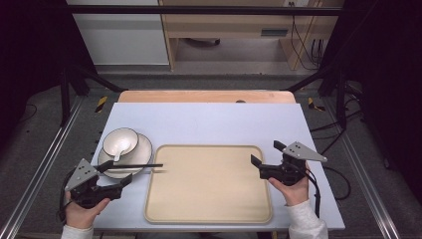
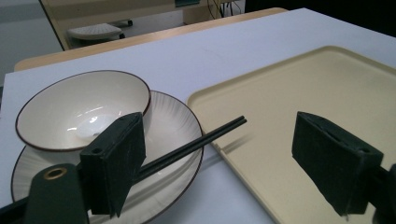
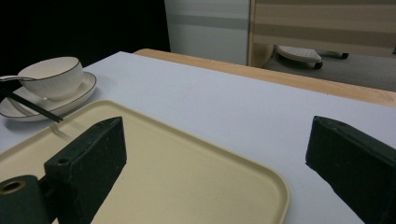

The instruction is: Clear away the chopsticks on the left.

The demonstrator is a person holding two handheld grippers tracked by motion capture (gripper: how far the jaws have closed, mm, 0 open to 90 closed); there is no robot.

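Chopsticks' (image 2: 196, 142) near ends behind jaw

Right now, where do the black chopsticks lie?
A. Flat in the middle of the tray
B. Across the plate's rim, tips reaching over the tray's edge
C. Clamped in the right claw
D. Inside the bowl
B: the chopsticks rest on the plate beside the bowl, tips over the tray edge.

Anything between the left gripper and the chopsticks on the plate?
Nothing visible. The left gripper sits open just near of the plate, and the chopsticks lie across the plate rim with tips over the tray edge. The bowl sits behind them, not in the path.
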